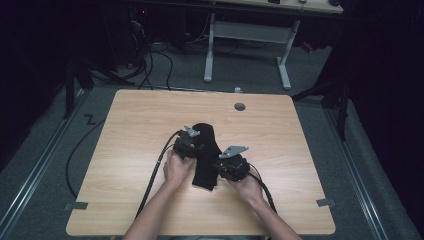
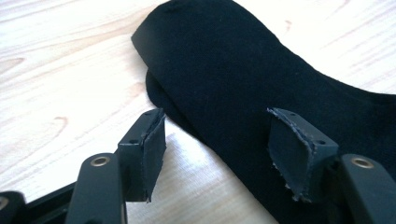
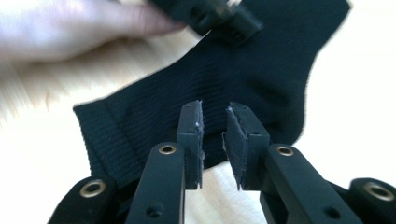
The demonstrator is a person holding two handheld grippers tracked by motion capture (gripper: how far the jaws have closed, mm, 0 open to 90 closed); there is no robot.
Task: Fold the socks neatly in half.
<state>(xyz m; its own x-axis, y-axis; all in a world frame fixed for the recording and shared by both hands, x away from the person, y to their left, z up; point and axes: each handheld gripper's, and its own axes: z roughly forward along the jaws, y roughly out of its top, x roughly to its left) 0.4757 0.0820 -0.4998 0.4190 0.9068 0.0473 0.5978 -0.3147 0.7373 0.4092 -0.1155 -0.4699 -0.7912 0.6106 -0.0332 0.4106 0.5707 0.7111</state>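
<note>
A black sock (image 1: 205, 134) lies in the middle of the wooden table (image 1: 140, 120), its foot end pointing away. My left gripper (image 1: 198, 147) stands at its left edge. In the left gripper view the gripper (image 2: 215, 116) is wide open, one pad over bare wood and the other over the sock (image 2: 224, 56); a second dark layer peeks out under the toe. My right gripper (image 1: 216, 165) stands at the sock's right side near the cuff. In its own view the gripper (image 3: 215, 106) shows a narrow gap above the ribbed cuff (image 3: 140, 121), with no fabric between the pads.
A round cable hole (image 1: 240, 106) sits near the table's far edge. Behind the table stands a white-legged desk (image 1: 247, 31), with cables (image 1: 150, 60) on the floor. The other hand (image 3: 70, 28) and its gripper (image 3: 219, 16) appear blurred at the top of the right gripper view.
</note>
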